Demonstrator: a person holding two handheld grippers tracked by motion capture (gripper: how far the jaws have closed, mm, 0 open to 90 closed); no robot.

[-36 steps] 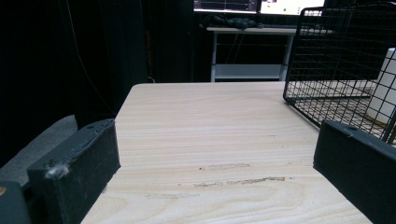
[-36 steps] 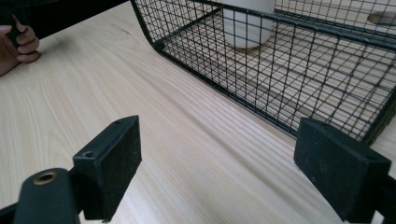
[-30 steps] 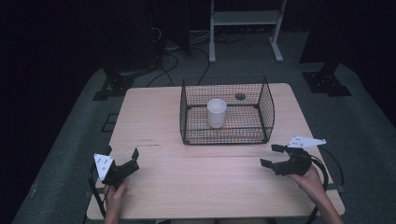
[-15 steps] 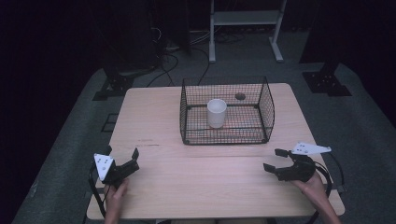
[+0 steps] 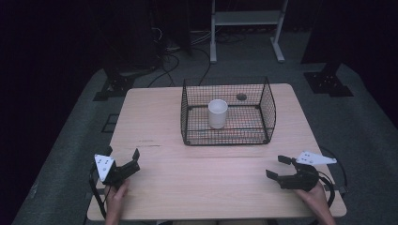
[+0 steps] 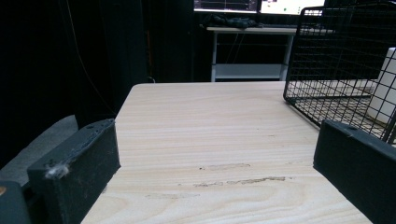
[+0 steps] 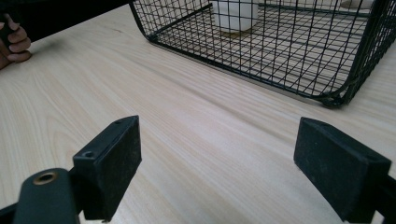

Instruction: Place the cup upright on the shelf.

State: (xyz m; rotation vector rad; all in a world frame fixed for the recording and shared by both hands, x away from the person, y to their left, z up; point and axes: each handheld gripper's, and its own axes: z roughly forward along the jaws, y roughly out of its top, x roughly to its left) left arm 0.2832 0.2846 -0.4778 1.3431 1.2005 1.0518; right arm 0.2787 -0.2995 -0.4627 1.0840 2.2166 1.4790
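Inside the basket [image 5: 227, 112], mid-tabletop [image 5: 206, 187], stands a white cup [image 5: 218, 113]. Left claw [image 5: 123, 159] and right claw [image 5: 278, 166] rest near the front corners, both gaping, empty. Only the high view reveals a dark disc [image 5: 241, 96] behind the cup.

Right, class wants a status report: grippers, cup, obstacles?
Both grippers open, empty: left gripper, right gripper. Cup upright inside basket. Basket wire stands between grippers and cup.

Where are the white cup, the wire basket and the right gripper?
white cup [image 5: 218, 113], high view, on its side wall.
wire basket [image 5: 228, 141], high view, on its near bottom rim.
right gripper [image 5: 278, 167], high view, midway between its two fingertips.
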